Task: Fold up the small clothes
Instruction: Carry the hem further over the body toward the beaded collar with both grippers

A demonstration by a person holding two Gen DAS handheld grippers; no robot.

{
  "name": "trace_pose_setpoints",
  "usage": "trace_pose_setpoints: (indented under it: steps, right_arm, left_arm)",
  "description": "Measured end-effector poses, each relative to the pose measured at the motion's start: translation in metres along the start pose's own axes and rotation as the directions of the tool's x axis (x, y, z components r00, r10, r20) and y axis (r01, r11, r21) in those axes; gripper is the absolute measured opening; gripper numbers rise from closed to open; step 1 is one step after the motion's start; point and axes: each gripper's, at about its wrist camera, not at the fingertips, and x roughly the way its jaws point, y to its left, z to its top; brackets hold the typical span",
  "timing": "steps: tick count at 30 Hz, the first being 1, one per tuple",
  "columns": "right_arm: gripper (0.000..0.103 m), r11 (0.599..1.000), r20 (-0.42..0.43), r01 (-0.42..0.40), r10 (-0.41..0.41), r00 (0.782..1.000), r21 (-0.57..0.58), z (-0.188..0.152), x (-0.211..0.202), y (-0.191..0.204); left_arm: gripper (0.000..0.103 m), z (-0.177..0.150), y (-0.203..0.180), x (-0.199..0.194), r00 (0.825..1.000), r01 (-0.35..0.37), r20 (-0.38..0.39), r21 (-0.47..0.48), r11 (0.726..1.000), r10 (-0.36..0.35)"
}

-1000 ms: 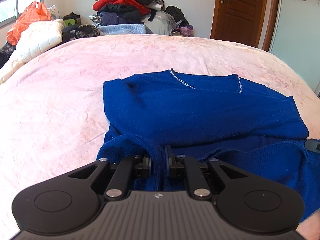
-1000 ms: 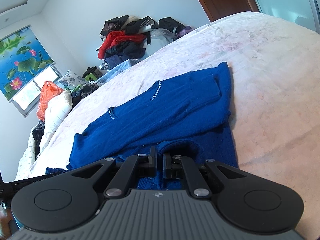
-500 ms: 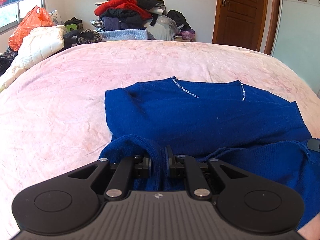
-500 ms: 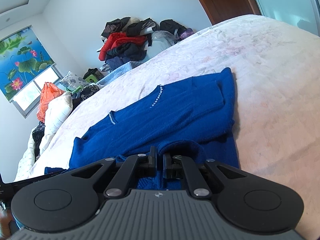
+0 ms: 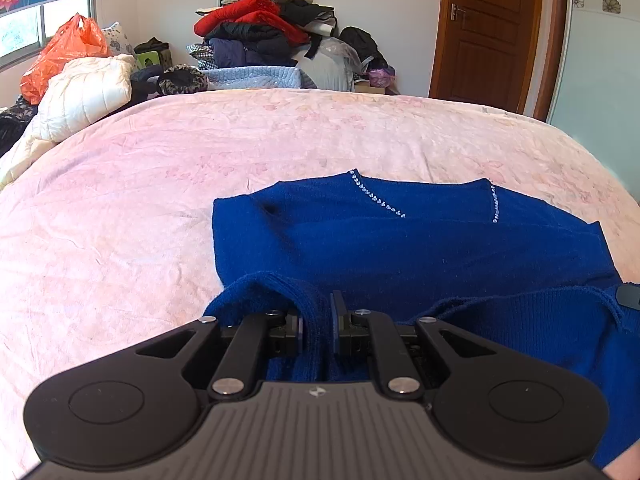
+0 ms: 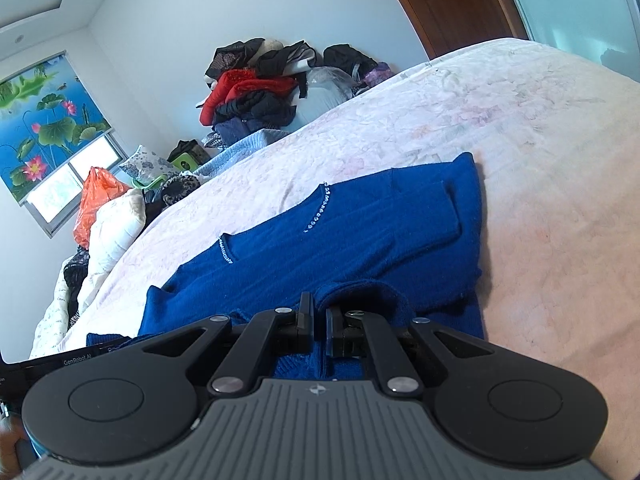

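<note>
A blue knit sweater (image 5: 400, 248) with small rhinestone lines at the neck lies on the pink bedspread (image 5: 120, 208), sleeves folded across the body. My left gripper (image 5: 319, 320) is shut on the sweater's near hem at its left side. My right gripper (image 6: 318, 320) is shut on the near hem at the sweater's (image 6: 360, 232) right side. Both pinched hem parts are lifted off the bed over the lower body. The other gripper's tip shows at the edge of each view.
A pile of clothes (image 5: 272, 40) stands beyond the bed's far edge. A white quilted coat (image 5: 84, 96) and an orange plastic bag (image 5: 64, 52) lie at the far left. A wooden door (image 5: 484, 32) is at the far right.
Both grippers have carried the gripped hem forward and upward, toward the neckline. The sweater's far part now sits lower in both views.
</note>
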Motion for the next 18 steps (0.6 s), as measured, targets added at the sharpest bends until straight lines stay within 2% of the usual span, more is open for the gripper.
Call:
trace_pose_setpoints:
  steps: [18]
  right_arm:
    - [0.010,1.000,0.006,-0.002,0.002,1.000,0.025,0.0044,0.0076,-0.0057]
  left_arm:
    - [0.012,0.0055,-0.0020,0.0048,1.000,-0.007,0.008,0.002,1.000,0.007]
